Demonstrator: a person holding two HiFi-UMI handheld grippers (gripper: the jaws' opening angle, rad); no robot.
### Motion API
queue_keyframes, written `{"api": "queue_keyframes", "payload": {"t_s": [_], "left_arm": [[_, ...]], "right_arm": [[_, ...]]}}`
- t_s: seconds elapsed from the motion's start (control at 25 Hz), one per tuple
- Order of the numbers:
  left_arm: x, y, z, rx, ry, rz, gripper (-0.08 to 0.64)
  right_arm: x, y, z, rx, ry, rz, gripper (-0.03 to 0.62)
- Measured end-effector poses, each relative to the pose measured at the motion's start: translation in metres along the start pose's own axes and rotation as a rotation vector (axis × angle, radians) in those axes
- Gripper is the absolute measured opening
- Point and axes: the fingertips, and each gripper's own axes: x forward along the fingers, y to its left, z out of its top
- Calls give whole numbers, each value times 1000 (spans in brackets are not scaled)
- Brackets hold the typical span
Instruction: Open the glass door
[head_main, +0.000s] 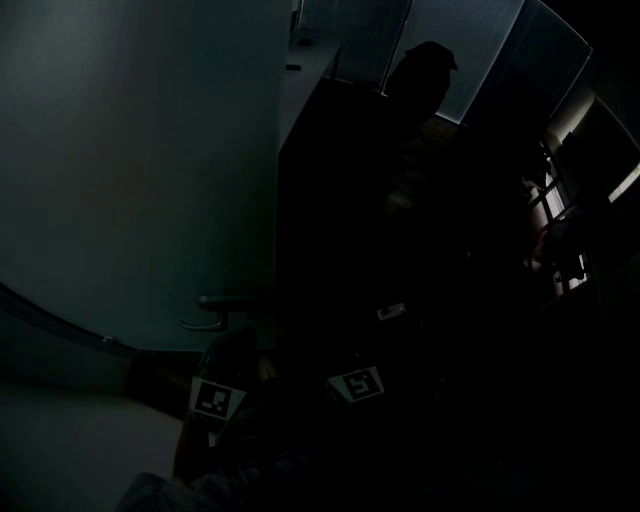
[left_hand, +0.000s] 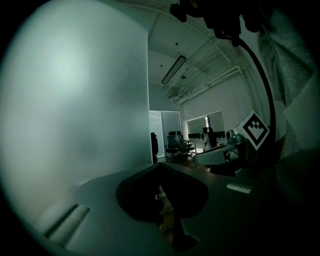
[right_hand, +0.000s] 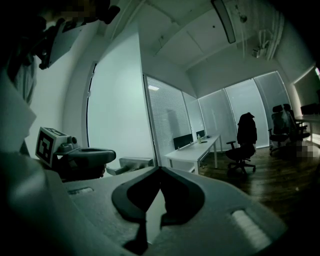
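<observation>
Glass door (head_main: 130, 170) fills the left, its lever handle (head_main: 215, 310) lying level, nine-to-three. Left tongs (left_hand: 159, 167), pressed together and empty, sit nearer, the handle at twelve o'clock in the head view. Right tongs (right_hand: 159, 169), also together, have it at ten.

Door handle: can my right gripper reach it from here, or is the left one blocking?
Probably yes. The grey metal lever handle on the frosted glass door lies just ahead-left of the right gripper, nothing between; the left gripper sits further left. The right jaws are shut, so open them first.
</observation>
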Motion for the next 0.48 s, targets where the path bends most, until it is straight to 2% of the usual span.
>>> {"api": "queue_keyframes", "payload": {"t_s": [0.48], "left_arm": [[1,1,-3,2,7,6,4]], "right_arm": [[0,0,0,2,3,-3,2]]}}
